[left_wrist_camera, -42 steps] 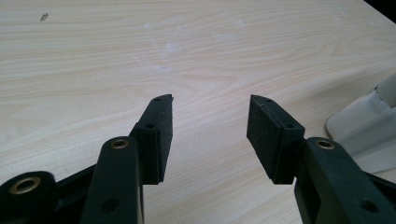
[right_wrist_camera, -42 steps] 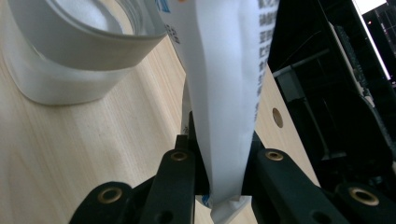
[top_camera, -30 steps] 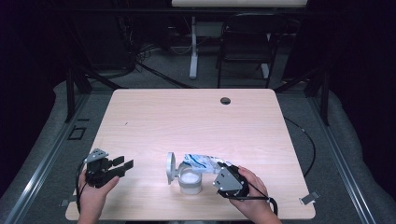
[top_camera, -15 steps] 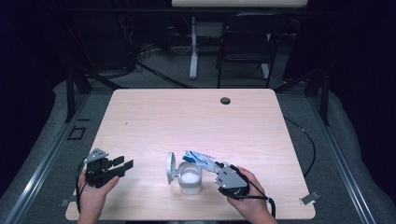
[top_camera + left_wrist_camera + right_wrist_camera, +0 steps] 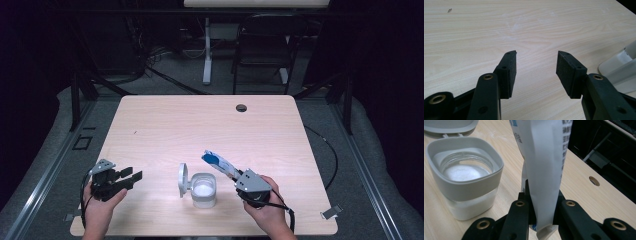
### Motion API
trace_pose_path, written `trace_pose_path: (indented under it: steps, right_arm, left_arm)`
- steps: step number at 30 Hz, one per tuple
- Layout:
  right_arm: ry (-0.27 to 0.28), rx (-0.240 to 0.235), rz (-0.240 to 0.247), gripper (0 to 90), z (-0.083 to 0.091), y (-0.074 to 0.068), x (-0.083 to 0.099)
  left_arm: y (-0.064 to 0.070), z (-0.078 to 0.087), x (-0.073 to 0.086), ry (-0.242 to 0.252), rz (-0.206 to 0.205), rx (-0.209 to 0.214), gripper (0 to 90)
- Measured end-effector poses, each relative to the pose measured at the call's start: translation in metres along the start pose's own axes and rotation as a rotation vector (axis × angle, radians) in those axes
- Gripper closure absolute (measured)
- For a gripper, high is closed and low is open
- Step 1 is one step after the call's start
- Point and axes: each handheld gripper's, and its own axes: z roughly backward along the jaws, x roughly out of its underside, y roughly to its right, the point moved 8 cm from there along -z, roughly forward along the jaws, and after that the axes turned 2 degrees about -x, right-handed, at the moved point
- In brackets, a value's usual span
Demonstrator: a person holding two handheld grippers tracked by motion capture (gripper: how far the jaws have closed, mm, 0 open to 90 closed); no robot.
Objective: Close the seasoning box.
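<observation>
A clear jar (image 5: 204,190) with a grey collar and white powder inside stands near the table's front edge, its hinged lid (image 5: 183,179) flipped open to the left. My right gripper (image 5: 239,179) is shut on a white and blue paper packet (image 5: 219,163), which points up and left, just right of the jar. In the right gripper view the packet (image 5: 543,167) rises between the jaws beside the jar (image 5: 465,173). My left gripper (image 5: 131,178) is open at the front left, holding nothing; its pads (image 5: 510,72) hover over bare wood.
The wooden table (image 5: 210,130) has a round cable hole (image 5: 241,107) at its far edge. The jar's lid edge (image 5: 621,67) shows at the right of the left gripper view. A chair and a desk leg stand beyond the table.
The right gripper has drawn the packet away from over the jar, to the right and slightly lower. The left gripper has stayed put.
</observation>
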Motion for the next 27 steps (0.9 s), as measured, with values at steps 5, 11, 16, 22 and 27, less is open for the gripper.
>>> trace_pose_path:
  steps: [5, 11, 16, 22, 27]
  right_arm:
    - [0.002, 0.015, -0.049, 82.2, -0.003, 0.008, -0.001]
    - [0.000, 0.039, -0.083, 82.2, -0.008, 0.015, 0.001]
    - [0.001, 0.055, -0.126, 82.2, -0.011, 0.022, 0.003]
    - [-0.017, 0.074, -0.194, 82.3, -0.018, 0.033, 0.010]
    - [-0.031, 0.084, -0.256, 82.3, -0.023, 0.042, 0.017]
  left_arm:
    - [0.001, 0.000, -0.001, 0.002, 0.002, 0.002, 51.1]
    - [0.001, 0.000, -0.001, 0.003, 0.003, 0.003, 51.1]
    - [0.002, 0.000, 0.000, -0.003, 0.001, 0.004, 51.1]
    - [0.002, 0.001, 0.000, 0.000, 0.000, 0.003, 51.1]
    - [0.003, 0.000, 0.000, -0.001, 0.000, 0.006, 51.1]
